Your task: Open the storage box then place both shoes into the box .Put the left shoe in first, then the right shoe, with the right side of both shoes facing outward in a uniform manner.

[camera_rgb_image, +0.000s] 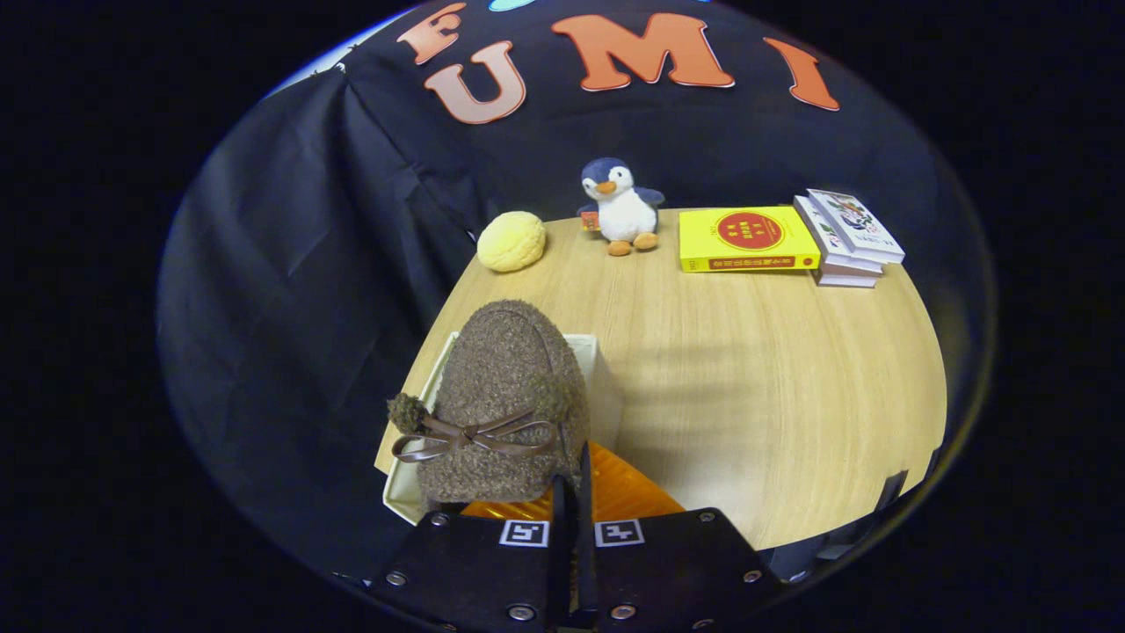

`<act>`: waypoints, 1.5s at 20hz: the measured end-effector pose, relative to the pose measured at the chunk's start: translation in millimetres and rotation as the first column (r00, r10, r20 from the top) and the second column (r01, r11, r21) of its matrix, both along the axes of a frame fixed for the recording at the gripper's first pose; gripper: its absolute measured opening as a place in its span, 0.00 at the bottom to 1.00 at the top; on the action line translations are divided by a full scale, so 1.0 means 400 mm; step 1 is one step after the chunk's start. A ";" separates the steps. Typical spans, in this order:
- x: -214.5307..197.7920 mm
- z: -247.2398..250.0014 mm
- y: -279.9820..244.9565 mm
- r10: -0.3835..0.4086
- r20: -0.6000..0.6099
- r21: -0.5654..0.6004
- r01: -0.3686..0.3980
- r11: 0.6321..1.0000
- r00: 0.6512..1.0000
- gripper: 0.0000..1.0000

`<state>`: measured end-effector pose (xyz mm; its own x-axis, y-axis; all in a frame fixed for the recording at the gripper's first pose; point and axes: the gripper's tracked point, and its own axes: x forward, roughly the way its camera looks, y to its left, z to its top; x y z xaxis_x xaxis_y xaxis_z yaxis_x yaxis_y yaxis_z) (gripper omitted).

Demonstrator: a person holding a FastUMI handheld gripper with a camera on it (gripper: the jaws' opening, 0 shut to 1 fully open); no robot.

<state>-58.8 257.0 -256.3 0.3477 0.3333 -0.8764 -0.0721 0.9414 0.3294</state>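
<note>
Gripper [571, 492]: fingers pressed together, pinching the brown fuzzy shoe's [501, 396] rear edge | Shoe: just ahead of the fingers, over the white storage box [606, 387] | Box: on wooden table [773, 378]

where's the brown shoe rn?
In the gripper view, the fuzzy brown shoe hangs just ahead of the hand-held gripper, whose fingers are closed on its rear edge, over the white storage box at the wooden table's near-left corner.
</note>
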 end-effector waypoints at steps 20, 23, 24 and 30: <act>-0.036 -0.255 0.115 0.190 -0.119 -0.326 -0.219 0.919 0.975 0.19; -0.045 -0.223 0.121 0.201 -0.116 -0.281 -0.226 0.933 0.973 0.26; -0.050 -0.210 0.119 0.201 -0.115 -0.260 -0.225 0.939 0.973 0.28; -0.005 -0.051 0.084 0.176 0.018 -0.125 -0.172 0.977 0.984 0.58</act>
